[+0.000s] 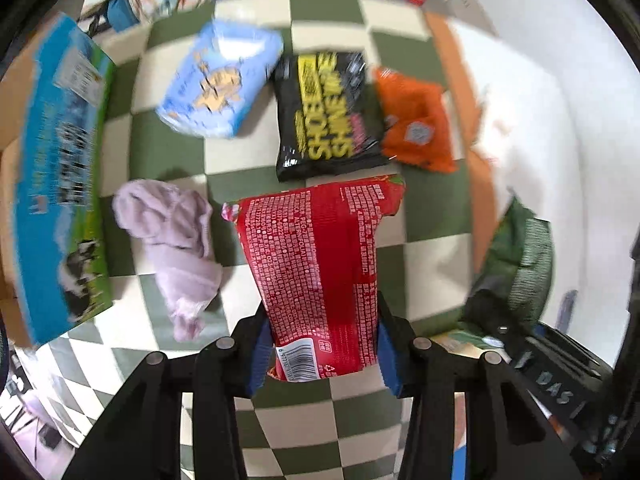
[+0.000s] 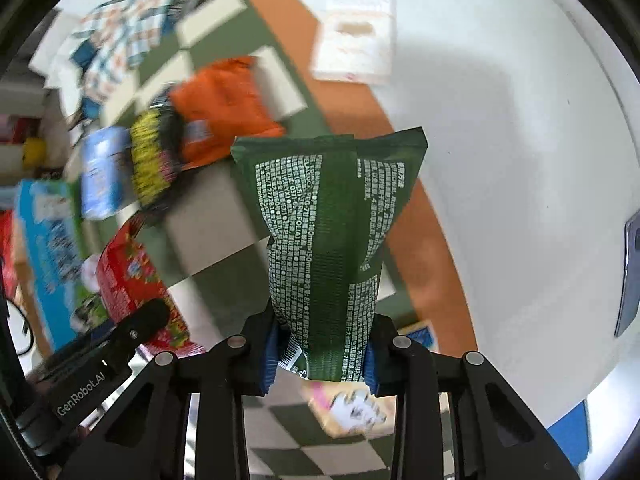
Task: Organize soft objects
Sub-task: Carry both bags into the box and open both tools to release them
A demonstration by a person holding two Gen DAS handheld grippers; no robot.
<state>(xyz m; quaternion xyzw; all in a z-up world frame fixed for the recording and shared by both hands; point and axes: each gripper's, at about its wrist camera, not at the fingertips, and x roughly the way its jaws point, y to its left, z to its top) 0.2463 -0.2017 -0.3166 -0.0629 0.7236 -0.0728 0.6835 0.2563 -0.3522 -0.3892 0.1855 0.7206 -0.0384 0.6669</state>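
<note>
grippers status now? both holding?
Left gripper: closed on the red packet.
Right gripper: closed on the green packet.

From my seat, much is smeared by motion — the blue box (image 1: pixel 60 184) along the left edge of the left wrist view has print I cannot read, and its near end runs out of frame. The light blue packet (image 1: pixel 220 80) is blurred too. In the right wrist view, the black-and-yellow packet (image 2: pixel 154 164) and orange packet (image 2: pixel 224 108) are streaked, their labels illegible. The green packet (image 2: pixel 328 240) hides the checkered mat (image 2: pixel 224 224) behind it — its bottom end is hidden between the pads.
</note>
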